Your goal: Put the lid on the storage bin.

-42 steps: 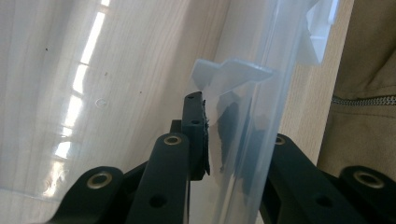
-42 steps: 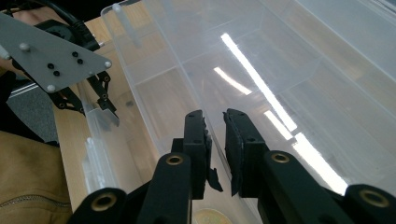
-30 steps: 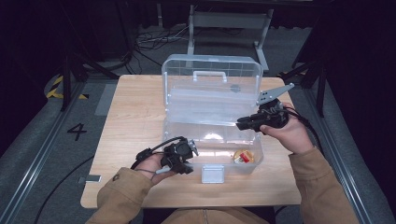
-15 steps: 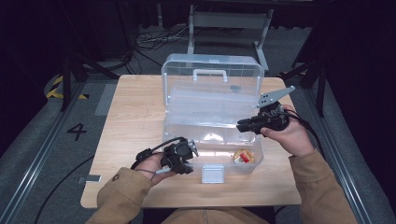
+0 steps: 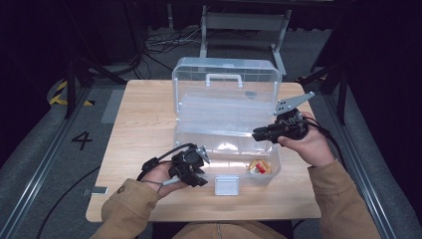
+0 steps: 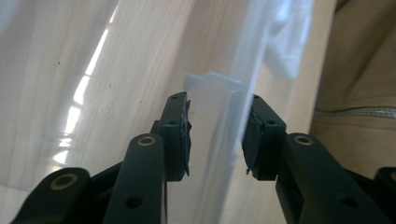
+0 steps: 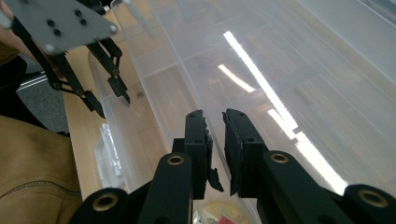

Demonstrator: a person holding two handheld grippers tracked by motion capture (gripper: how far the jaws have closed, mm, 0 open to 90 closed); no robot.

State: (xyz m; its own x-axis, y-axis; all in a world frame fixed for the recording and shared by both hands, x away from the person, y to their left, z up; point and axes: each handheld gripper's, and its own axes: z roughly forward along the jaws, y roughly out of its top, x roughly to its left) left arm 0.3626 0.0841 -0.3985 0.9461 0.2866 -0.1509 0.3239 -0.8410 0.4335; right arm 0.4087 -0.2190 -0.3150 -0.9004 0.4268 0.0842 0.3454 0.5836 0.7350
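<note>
Between the left tongs stands the box wall, unpinched.

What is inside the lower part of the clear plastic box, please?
In the clear plastic box, one small yellow and red item lies near its front right corner. The right hand-held gripper covers some of the interior.

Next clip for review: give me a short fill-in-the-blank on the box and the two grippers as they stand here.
1. The clear plastic box stands on the wooden table with its lid ____.
2. The left gripper has its fingers on either side of the box's front ____, jaws just opening.
3. The right gripper has its fingers nearly ____ over the tray.

Missing words: open; wall; closed
</note>
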